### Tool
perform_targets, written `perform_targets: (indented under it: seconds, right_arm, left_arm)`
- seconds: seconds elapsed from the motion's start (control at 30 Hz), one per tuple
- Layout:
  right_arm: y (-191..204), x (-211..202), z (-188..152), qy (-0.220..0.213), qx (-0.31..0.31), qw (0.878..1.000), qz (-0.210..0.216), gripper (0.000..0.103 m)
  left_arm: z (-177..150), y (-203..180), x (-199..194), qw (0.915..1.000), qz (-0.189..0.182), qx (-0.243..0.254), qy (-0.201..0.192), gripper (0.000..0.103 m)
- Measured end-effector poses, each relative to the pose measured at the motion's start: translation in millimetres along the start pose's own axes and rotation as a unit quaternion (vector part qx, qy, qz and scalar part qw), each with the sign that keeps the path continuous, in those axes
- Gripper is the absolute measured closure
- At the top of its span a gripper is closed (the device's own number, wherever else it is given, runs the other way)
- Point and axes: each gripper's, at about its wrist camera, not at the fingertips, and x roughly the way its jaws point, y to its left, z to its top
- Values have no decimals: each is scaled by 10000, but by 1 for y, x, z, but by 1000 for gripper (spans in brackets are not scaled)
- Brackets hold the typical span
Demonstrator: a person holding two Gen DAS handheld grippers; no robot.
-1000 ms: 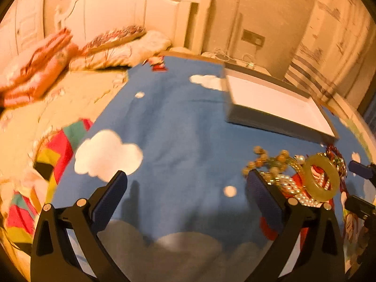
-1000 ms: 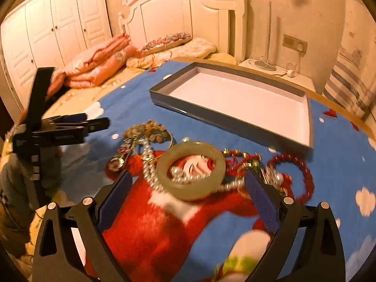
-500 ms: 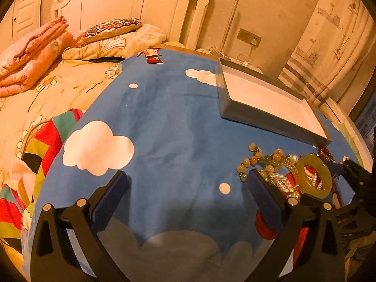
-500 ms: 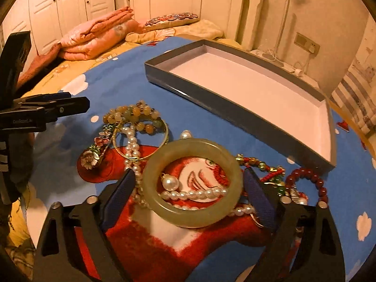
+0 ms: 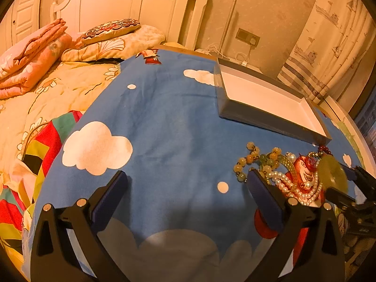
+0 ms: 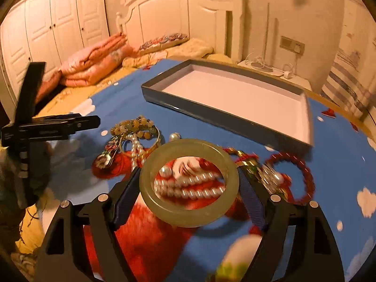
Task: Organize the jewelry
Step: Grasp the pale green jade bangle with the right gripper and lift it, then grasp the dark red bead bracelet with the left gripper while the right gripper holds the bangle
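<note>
Gripping the jade-green bangle (image 6: 189, 184) with the right gripper (image 6: 189, 188), one pad on each outer side of the ring, so clamped on it across the width. Seeming to hold it lifted a little above the pile, as in the left wrist view the bangle (image 5: 332, 172) appears raised and blurred over the beads. Keeping the left gripper (image 5: 185, 202) with fingers wide apart and holding nothing, hovering over bare blue cloth (image 5: 164, 129) just beside the jewelry pile.

Lying under the bangle: the pearl strand (image 6: 188, 185), seen through the ring. Resting beside it: the amber bead bracelet (image 6: 134, 127) to the left, the red bead bracelet (image 6: 291, 178) to the right. Waiting beyond the pile, well apart from the bangle: the grey tray (image 6: 211, 117), white inside and holding nothing.

Probably starting to carry the bangle toward the tray. Risking a slip, since smooth round stone held only at two points can rotate or squeeze out of the pads. Possibly dragging the pearl strand along, if a loop is catching on the ring; cannot tell from here whether touching. Also risking a knock against the near tray wall when travelling too low.
</note>
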Motion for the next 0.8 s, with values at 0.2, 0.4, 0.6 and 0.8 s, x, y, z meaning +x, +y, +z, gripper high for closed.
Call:
perform_targets:
  seconds: [0.2,0.4,0.6,0.8]
  right_arm:
    - [-27,-41,-32,-152,364,9990,-232,26]
    - [-68,-61,-59,-138,890,9937,-668,26]
    - [-94,-76,-67,-202,1091,9858,-1264,26]
    - [-122,-84,-82,-213,1612,9784,-1277,26]
  left_arm:
    - [-3,-14,-4,9993,137,328,-78,2]
    - [-14,-69,-15,9958,-174,898,-106,3]
    - [-23,-150,-14,9838,-819,1595,9,3]
    - [-12,-218,-10,9692,-1284,2102,53,3]
